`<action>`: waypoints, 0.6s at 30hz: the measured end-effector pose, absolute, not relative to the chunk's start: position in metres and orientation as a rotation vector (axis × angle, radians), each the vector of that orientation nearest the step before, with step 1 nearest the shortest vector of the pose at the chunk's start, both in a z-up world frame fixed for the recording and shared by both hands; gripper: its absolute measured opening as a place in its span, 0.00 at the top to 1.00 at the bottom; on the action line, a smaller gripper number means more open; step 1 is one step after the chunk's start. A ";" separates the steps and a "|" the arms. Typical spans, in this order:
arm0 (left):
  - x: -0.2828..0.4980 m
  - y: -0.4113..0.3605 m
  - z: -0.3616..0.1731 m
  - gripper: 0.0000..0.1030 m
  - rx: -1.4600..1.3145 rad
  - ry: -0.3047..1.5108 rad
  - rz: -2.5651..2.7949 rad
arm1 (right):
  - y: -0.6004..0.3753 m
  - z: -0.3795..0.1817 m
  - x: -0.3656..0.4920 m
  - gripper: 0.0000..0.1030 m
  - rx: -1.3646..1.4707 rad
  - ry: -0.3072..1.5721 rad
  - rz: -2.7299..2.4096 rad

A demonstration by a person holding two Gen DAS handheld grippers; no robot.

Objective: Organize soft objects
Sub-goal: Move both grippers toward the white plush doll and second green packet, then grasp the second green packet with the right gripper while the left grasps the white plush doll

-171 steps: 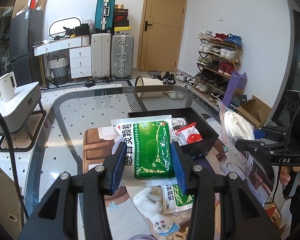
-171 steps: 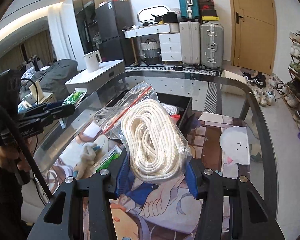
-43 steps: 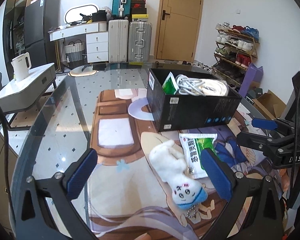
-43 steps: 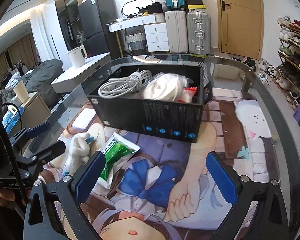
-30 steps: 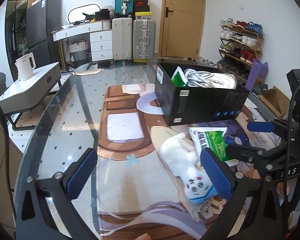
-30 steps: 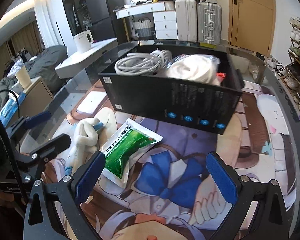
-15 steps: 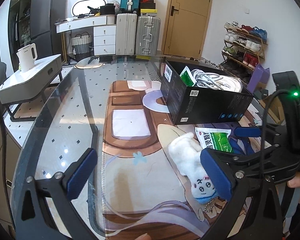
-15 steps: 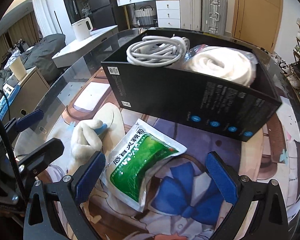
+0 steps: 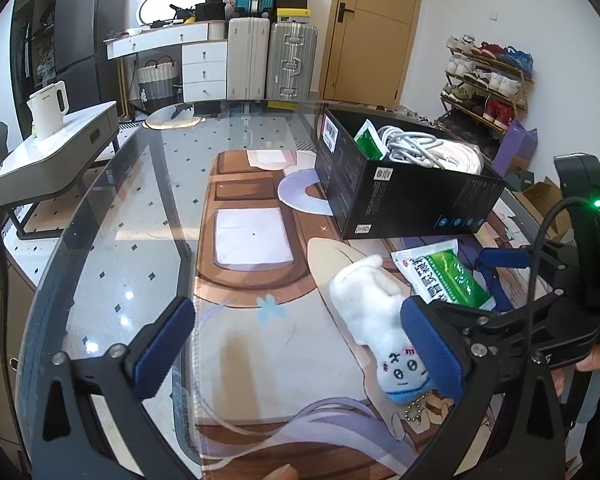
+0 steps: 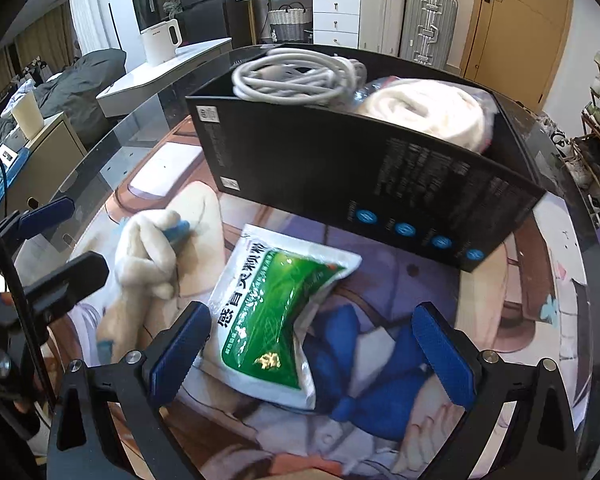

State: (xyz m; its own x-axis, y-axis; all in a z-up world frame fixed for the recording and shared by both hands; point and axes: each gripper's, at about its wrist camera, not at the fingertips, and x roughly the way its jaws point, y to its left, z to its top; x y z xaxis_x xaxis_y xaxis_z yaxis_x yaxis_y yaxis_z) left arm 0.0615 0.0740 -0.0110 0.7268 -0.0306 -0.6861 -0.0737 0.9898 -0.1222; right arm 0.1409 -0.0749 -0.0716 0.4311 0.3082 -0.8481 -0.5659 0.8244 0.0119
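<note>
while both tools hang low over the glass table (image 9: pixel 112 216), neither holds anything. left gripper (image 9: pixel 296 344): jaws spread wide over the printed mat (image 9: pixel 252 320), its right pad just beside the plush (image 9: pixel 374 312). right gripper (image 10: pixel 312 344): jaws spread wide, straddling the near end of the green pouch (image 10: pixel 274 308); left pad just beside the pouch edge, contact cannot be told; right pad well apart from it.

pouch lies flat on the mat, between the plush (image 10: pixel 148 248) and the box (image 10: pixel 364 168), just in front of the box's near wall. plush lies on its side on the mat, face end with blue hat and bead chain toward the left camera; it sits beside the pouch (image 9: pixel 444 276), toward the table's middle.

box stands upright near the table's far edge. inside: coiled grey cable (image 10: pixel 296 76), bagged white rope (image 10: pixel 424 112), and a second green pouch (image 9: pixel 370 140) standing on edge at the end wall, seen in the left view.

off the table: white kettle (image 9: pixel 48 108) on a low side table, suitcases (image 9: pixel 272 60) by the door.
</note>
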 end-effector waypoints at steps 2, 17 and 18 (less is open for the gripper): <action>0.062 0.073 -0.012 0.00 -0.137 0.765 0.024 | -0.081 -0.072 0.144 0.01 -0.294 0.986 0.557; 0.062 0.072 -0.013 0.00 -0.153 0.763 0.011 | -0.075 -0.071 0.139 0.18 -0.299 0.938 0.583; 0.062 0.073 -0.013 0.00 -0.154 0.765 0.010 | -0.076 -0.069 0.138 0.27 -0.299 0.931 0.589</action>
